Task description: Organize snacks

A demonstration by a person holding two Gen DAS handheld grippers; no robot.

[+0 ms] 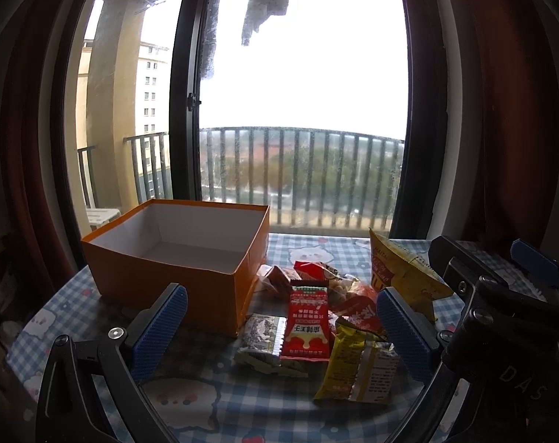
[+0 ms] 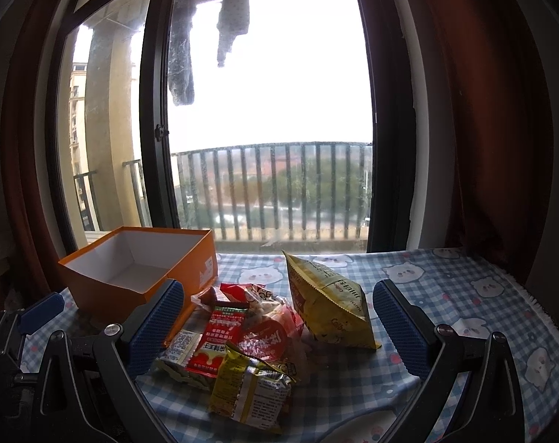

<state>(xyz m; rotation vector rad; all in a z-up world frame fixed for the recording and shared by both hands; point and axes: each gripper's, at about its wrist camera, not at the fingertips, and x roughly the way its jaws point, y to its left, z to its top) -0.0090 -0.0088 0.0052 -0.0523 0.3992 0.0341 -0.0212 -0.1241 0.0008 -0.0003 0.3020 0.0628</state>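
Note:
An open, empty orange box (image 1: 168,280) (image 2: 106,288) stands on the table at the left. A pile of snack packets lies to its right: a red packet (image 1: 307,328) (image 2: 214,343), a small green-white packet (image 1: 261,339) (image 2: 178,347), a yellow packet (image 1: 356,365) (image 2: 249,387), a red-clear bag of round snacks (image 1: 349,295) (image 2: 264,328) and a large yellow chip bag (image 1: 401,273) (image 2: 327,306). My left gripper (image 1: 279,325) is open and empty, above the pile. My right gripper (image 2: 279,317) is open and empty, also over the pile. It shows at the right of the left wrist view (image 1: 500,295).
The table carries a blue checked cloth with bear prints (image 2: 463,295). A large window (image 1: 297,92) with a balcony railing is behind the table. Dark red curtains (image 2: 482,110) hang on both sides. The table's right edge (image 2: 548,310) is near.

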